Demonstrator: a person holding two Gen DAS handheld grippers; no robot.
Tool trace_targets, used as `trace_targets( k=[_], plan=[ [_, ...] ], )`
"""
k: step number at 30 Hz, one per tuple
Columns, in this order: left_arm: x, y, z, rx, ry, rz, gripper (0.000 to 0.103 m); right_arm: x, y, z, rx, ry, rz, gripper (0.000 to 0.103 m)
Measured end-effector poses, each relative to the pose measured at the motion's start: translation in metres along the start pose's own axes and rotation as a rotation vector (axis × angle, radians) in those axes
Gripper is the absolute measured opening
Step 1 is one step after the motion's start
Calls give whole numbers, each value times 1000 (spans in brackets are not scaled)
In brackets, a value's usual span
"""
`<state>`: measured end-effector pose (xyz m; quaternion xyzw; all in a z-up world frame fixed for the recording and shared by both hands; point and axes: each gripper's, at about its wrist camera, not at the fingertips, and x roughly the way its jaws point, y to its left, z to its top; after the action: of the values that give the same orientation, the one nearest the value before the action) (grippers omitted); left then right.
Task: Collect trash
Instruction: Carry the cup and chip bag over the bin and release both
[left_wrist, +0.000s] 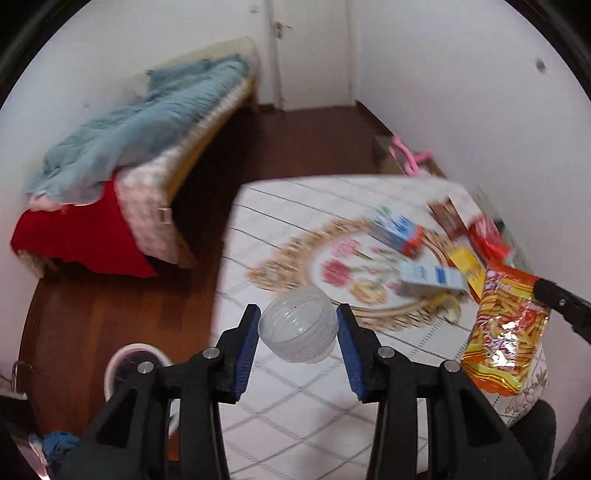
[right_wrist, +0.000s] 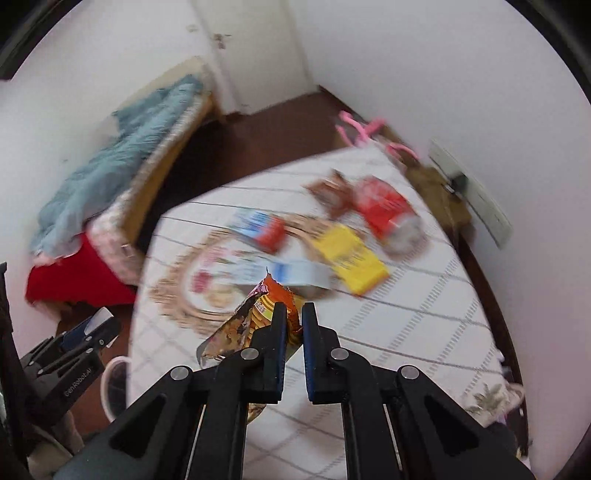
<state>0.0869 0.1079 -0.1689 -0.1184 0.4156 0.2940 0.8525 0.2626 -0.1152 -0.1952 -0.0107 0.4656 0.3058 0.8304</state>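
My left gripper (left_wrist: 299, 325) is shut on a clear plastic cup (left_wrist: 298, 325), held above the table's near left edge. My right gripper (right_wrist: 293, 317) is shut on an orange snack bag (right_wrist: 251, 325); the bag also shows in the left wrist view (left_wrist: 502, 332), hanging over the table. On the table (right_wrist: 406, 332) lie more trash: a blue-and-white carton (left_wrist: 430, 280), a blue-red carton (left_wrist: 399, 230), a yellow packet (right_wrist: 349, 258), a red wrapper (right_wrist: 388, 206) and a brown wrapper (right_wrist: 332, 194).
A white bin (left_wrist: 122, 365) stands on the wood floor left of the table, below my left gripper. A bed with a blue blanket (left_wrist: 147, 122) and red cloth is at the left. A pink object (right_wrist: 365, 129) sits beyond the table by the wall.
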Motion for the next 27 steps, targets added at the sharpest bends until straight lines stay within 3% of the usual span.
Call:
trace_targets(
  k=[5,12,19,23,27],
  plan=[
    [-39,80,1,-76,-57,89,38,-1,82,8,-104,2,106,8],
    [-44,188,-24,-204,-32,216,38,37,209,-9,-230,85,243,8],
    [13,291,-79,-382,116,280,38,114,338,-62,-340,253,327,8],
    [59,341,-114,-472,224,270,38,184,401,-108,-396,399,319,8],
    [102,374,-145,-547,322,220,38,250,439,-145,-436,513,276,8]
  ],
)
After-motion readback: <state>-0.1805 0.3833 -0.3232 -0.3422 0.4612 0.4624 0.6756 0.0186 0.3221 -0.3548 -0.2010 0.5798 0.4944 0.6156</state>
